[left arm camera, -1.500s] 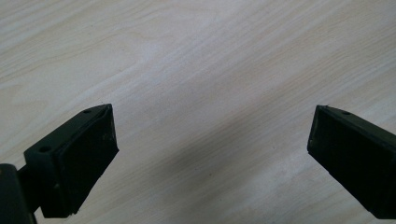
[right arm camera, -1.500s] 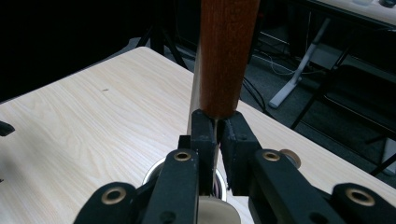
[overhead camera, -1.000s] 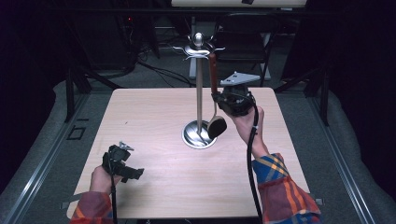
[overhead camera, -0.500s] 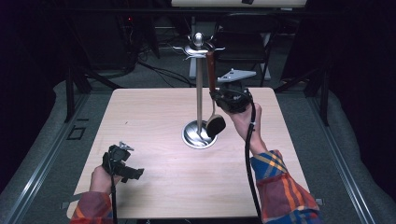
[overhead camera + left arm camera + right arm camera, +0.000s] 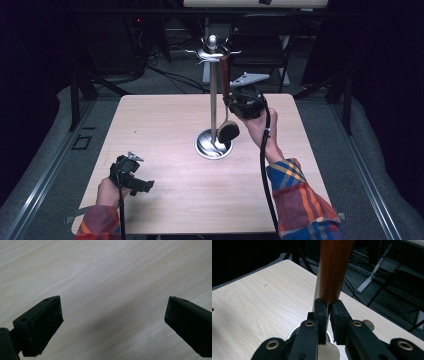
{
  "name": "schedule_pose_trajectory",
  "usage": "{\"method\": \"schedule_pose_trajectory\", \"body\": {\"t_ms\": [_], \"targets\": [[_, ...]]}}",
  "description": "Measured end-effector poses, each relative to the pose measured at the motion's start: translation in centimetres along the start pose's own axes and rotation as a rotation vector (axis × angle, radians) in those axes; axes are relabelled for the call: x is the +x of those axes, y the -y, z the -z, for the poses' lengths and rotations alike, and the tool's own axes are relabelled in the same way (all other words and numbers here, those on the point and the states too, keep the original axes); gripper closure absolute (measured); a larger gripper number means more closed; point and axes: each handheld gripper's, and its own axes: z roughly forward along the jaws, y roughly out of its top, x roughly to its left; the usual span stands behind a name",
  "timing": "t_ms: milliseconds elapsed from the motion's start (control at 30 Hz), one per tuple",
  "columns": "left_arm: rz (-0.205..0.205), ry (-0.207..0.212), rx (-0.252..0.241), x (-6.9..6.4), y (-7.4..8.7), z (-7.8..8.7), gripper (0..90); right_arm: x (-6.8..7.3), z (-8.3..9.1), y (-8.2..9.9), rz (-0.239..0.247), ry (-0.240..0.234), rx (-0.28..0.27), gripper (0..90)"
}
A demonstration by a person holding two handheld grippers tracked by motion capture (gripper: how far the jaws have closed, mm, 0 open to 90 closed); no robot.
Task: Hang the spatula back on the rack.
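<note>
High view, left to right: left gripper idling wide open, empty, near table edge; right gripper pinching upright spoon just right of rack, handle top nearing rack's hooks above.

surface: light wooden table | resting on it: steel hanger stand, near centre

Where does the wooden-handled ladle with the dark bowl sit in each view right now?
High view: the wooden-handled ladle hangs upright just right of the steel stand's pole, in the right gripper.
Left gripper view: bare light wood tabletop between open jaws, no ladle here.
Right gripper view: its brown handle rises from the shut jaws at top centre.
Shared landmark: the light wood tabletop.
</note>
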Motion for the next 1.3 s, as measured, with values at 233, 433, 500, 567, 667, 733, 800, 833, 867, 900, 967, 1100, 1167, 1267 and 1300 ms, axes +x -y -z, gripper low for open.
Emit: {"method": "schedule_pose_trajectory", "body": {"t_ms": [233,433,500,567,667,733,800,833,867,900,967,1100,1167,1267,1300], "targets": [[-0.003,0.001,0.000,-0.01,-0.02,0.01,1.3,0.24,-0.34,-0.23,0.011,-0.005,0.008,83.3],[-0.003,0.001,0.000,-0.02,-0.02,-0.01,1.3,0.46,-0.49,-0.45,0.025,-0.011,0.019,82.7],[-0.005,0.001,0.000,-0.02,-0.02,-0.01,1.3,0.47,-0.50,-0.50,0.034,-0.009,0.023,82.1],[-0.004,0.002,0.000,-0.01,-0.01,-0.02,1.4,0.60,-0.43,-0.57,0.036,-0.008,0.027,81.5],[-0.008,0.004,0.002,-0.01,-0.02,-0.03,1.5,0.66,-0.41,-0.60,0.041,-0.014,0.029,81.2],[-0.007,0.004,0.001,-0.03,-0.02,-0.04,1.5,0.64,-0.34,-0.62,0.042,-0.013,0.034,80.4],[-0.007,0.004,0.002,-0.02,-0.02,-0.03,1.5,0.57,-0.25,-0.64,0.043,-0.017,0.045,78.3],[-0.007,0.004,0.002,-0.02,-0.02,-0.02,1.5,0.54,-0.22,-0.63,0.042,-0.021,0.048,76.6],[-0.007,0.004,0.002,-0.02,-0.03,-0.03,1.5,0.51,-0.21,-0.62,0.042,-0.027,0.058,73.3],[-0.007,0.004,0.001,-0.03,-0.02,-0.04,1.5,0.50,-0.23,-0.60,0.039,-0.033,0.064,71.0],[-0.007,0.004,0.003,-0.02,-0.02,-0.04,1.5,0.46,-0.16,-0.57,0.045,-0.039,0.079,69.5],[-0.008,0.005,0.001,-0.04,-0.01,-0.03,1.5,0.41,-0.08,-0.47,0.031,-0.052,0.106,60.7],[-0.007,0.005,0.001,-0.04,-0.02,-0.03,1.5,0.34,-0.07,-0.38,0.023,-0.061,0.114,55.2],[-0.007,0.005,0.001,-0.03,-0.01,-0.04,1.5,0.30,-0.13,-0.16,0.025,-0.082,0.139,47.6],[-0.007,0.005,0.002,-0.04,-0.01,-0.03,1.5,0.31,-0.16,-0.02,0.029,-0.086,0.148,44.9]]}}
